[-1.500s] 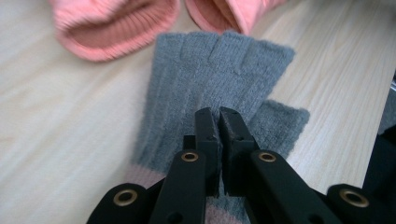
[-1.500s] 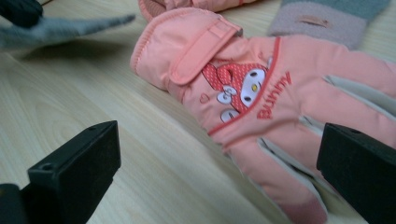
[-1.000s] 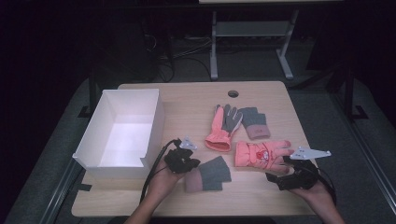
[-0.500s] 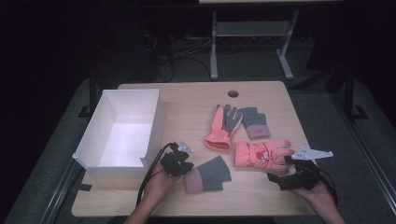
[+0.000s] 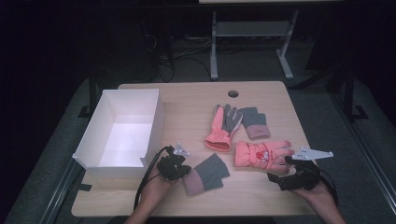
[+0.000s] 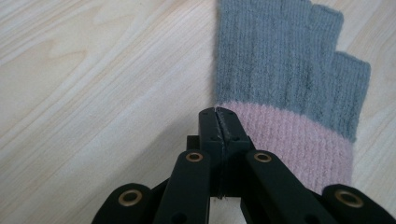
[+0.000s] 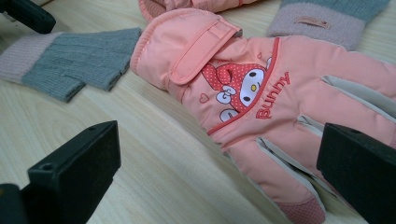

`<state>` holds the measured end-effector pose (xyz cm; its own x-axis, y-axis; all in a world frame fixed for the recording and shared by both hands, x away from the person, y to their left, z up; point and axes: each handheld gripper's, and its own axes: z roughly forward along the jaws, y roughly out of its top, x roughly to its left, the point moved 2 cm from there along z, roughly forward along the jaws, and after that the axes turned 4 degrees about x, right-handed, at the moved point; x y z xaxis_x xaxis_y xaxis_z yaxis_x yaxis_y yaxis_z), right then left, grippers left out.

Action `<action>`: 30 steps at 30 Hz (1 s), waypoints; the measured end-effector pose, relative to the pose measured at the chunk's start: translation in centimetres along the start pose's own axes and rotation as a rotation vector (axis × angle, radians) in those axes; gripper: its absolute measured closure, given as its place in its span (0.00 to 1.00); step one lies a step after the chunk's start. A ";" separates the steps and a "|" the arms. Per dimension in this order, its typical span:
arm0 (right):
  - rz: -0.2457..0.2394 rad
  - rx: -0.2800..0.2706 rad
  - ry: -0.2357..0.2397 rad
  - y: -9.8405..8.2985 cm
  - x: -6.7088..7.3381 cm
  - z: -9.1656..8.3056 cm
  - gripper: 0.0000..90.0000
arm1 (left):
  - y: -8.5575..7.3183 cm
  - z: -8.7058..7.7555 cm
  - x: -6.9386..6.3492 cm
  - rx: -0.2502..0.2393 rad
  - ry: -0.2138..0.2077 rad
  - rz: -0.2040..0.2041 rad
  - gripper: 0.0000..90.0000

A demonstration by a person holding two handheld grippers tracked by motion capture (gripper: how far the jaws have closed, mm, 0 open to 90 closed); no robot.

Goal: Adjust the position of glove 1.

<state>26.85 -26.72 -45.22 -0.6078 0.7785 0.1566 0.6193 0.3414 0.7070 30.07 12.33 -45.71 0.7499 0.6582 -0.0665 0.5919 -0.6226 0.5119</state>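
Jaws of the left gripper (image 6: 218, 112) are clenched together at the pink ribbed cuff of a grey knitted fingerless glove (image 6: 285, 60); in the left gripper view the two tips meet right at the cuff's edge, and whether any wool is pinched between them cannot be told. That glove lies flat on the pale wooden counter (image 5: 187, 100), near its front edge, with the cuff towards the left gripper (image 5: 180, 169) and the grey finger stubs pointing away to the right in the high view.

Jaws of the right gripper (image 7: 219, 168) stand released and wide, one on each side of the fingers of a salmon-pink padded winter glove with a cartoon rabbit and the word "Bunny" printed on its back (image 7: 252, 93). This glove lies flat on the counter, back upward, its strap cuff towards the grey glove and just apart from it. In the high view the right gripper (image 5: 280, 163) sits at the glove's fingertips.

Farther back on the counter lie a second salmon-pink padded glove (image 5: 223, 126) and, touching it on the right, a second grey and pink knitted glove (image 5: 254, 122). An open white rectangular box (image 5: 156, 116) stands at the counter's left side, near the left gripper.
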 end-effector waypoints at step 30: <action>-0.009 0.015 -0.003 0.0 0.1 0.2 0.00 | 0.3 1.6 -7.0 0.012 -0.358 0.133 1.00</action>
<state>26.90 -26.54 -45.36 -0.6118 0.7770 0.1480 0.6213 0.3563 0.6979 25.42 6.86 -46.44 0.8747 0.3834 -0.2965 0.4846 -0.6987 0.5263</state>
